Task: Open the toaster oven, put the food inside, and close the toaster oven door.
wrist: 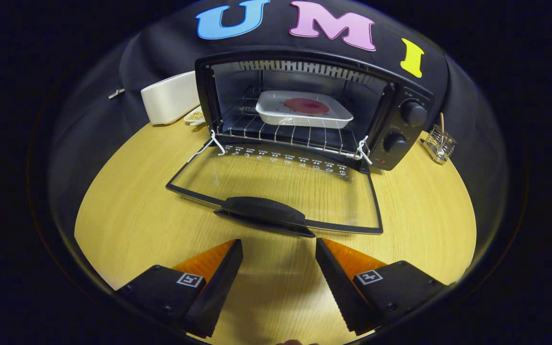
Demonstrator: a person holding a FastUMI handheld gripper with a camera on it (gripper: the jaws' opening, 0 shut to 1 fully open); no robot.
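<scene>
A black toaster oven (400, 96) stands at the back of the wooden table, beyond the fingers. Its glass door (281, 187) is folded down flat, with the black door handle (264, 213) just ahead of the fingertips. Inside, on the wire rack (285, 134), rests a white tray (300, 112) holding a round reddish piece of food (306, 106). My gripper (279, 245) hovers low over the table in front of the handle, open, with nothing between its fingers.
Two black knobs (412, 113) sit on the oven's right panel. A white box (170, 97) and a small dish (195, 116) stand left of the oven. A small wire holder (440, 142) is on the right. The round wooden table (127, 201) has free room on both sides of the door.
</scene>
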